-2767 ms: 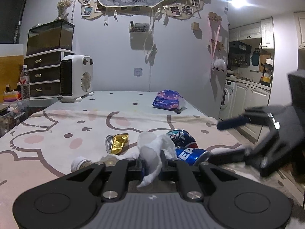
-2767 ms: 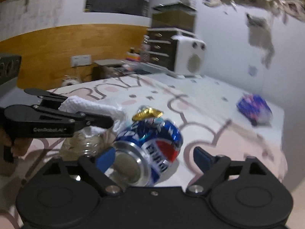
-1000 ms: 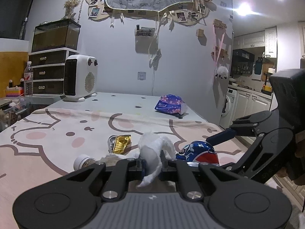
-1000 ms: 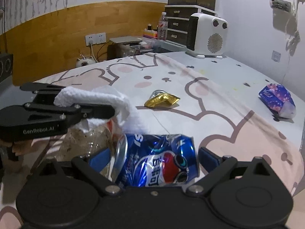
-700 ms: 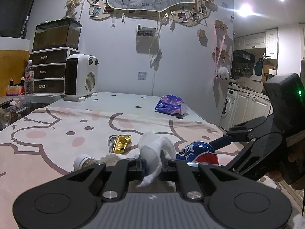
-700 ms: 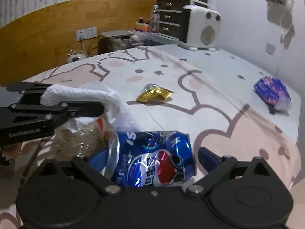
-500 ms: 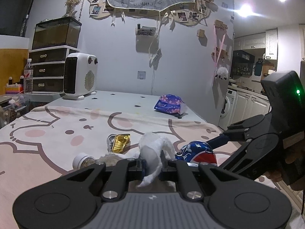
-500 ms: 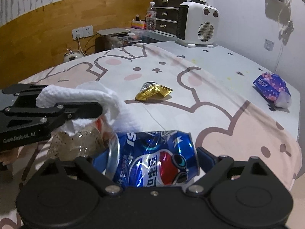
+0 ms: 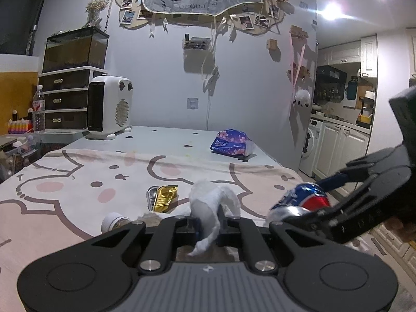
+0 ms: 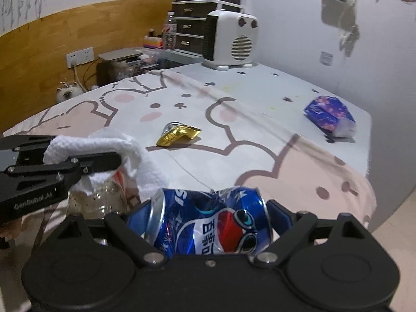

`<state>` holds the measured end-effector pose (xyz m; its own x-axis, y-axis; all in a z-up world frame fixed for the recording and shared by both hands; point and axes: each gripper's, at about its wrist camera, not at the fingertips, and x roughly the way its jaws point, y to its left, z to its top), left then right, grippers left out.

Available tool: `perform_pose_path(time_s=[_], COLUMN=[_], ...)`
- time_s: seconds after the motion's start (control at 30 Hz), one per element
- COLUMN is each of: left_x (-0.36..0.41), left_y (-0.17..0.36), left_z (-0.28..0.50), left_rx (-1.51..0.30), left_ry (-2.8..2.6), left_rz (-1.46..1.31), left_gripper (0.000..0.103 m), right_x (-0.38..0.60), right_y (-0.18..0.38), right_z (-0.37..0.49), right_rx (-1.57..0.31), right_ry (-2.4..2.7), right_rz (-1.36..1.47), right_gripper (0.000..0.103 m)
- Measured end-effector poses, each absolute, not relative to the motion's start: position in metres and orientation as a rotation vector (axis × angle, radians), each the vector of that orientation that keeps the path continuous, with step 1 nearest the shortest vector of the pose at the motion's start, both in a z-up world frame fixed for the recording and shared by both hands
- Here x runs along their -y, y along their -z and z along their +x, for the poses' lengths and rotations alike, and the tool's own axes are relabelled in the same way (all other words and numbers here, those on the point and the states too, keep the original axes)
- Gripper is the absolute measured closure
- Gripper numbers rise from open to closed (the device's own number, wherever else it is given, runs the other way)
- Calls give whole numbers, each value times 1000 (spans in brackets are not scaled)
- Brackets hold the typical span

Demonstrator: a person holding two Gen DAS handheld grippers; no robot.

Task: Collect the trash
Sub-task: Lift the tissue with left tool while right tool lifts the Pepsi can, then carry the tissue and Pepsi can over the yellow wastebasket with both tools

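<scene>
- Left gripper [image 9: 208,225] pinched a white tissue [image 9: 210,208]; right gripper [image 10: 209,217] clasped the crushed Pepsi can [image 10: 208,219].
- Gold wrapper [image 10: 179,135] beyond the can, and the plastic bottle [image 10: 100,202] just beside it, remained uncollected.

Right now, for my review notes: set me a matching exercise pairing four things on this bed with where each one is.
Things:
1. crushed blue can
2. white tissue wad
3. gold wrapper
4. purple tissue pack

Places:
A. lying loose mid-blanket
B. between the fingers of the right hand-held gripper
C. far side of the bed, near the wall
D. pinched in the left hand-held gripper

Pairs: 1-B, 2-D, 3-A, 4-C
</scene>
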<state>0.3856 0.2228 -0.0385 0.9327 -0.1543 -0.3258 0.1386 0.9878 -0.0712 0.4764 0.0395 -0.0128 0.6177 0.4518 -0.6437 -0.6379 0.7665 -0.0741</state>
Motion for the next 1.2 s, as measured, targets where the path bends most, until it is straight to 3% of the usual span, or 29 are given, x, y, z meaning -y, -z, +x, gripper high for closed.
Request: perform_pose_path(time_s=[1.2], left_x=[-119], left_y=[-14], left_z=[266], left_rx=[-447], left_ry=[64], left_rz=[-72], left_gripper=[93], right_x=[90], right_y=[-14], right_z=[321], right_rx=[-460], right_ry=[-418], right_rz=[-70], right_gripper=[12])
